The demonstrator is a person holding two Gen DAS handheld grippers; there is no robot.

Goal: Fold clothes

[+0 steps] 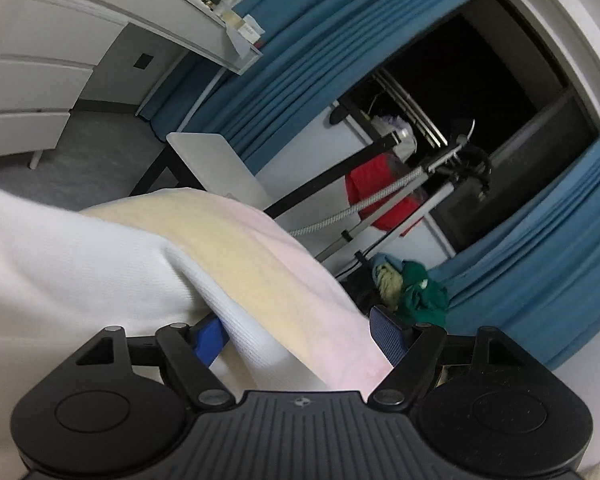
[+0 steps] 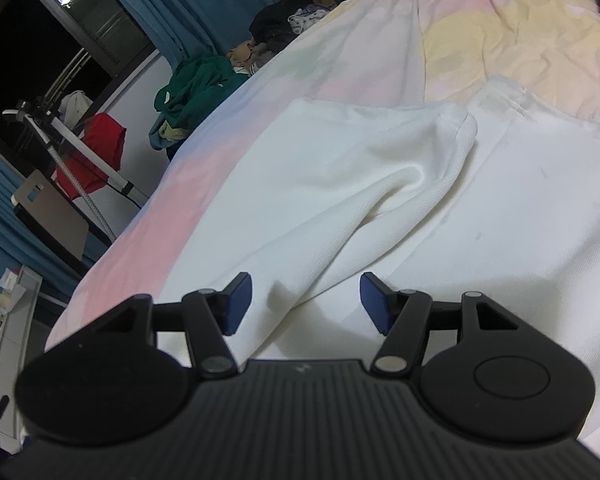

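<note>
A white knit garment [image 2: 380, 184] lies spread on a bed covered by a pastel pink, yellow and blue sheet [image 2: 500, 28]. One raised fold of it runs toward my right gripper [image 2: 304, 304], which is open, its blue pads either side of that fold and just above the cloth. In the left wrist view the white garment [image 1: 79, 264] fills the left side. My left gripper [image 1: 300, 336] is open at the bed's edge, with white cloth and the sheet [image 1: 267, 264] lying between its blue pads.
A pile of green and yellow clothes [image 1: 412, 284] lies on the floor beside the bed, also in the right wrist view [image 2: 195, 88]. A drying rack with a red garment [image 1: 380, 188], blue curtains [image 1: 320, 40], a white folding table [image 1: 215, 164] and a white dresser [image 1: 31, 96] stand beyond.
</note>
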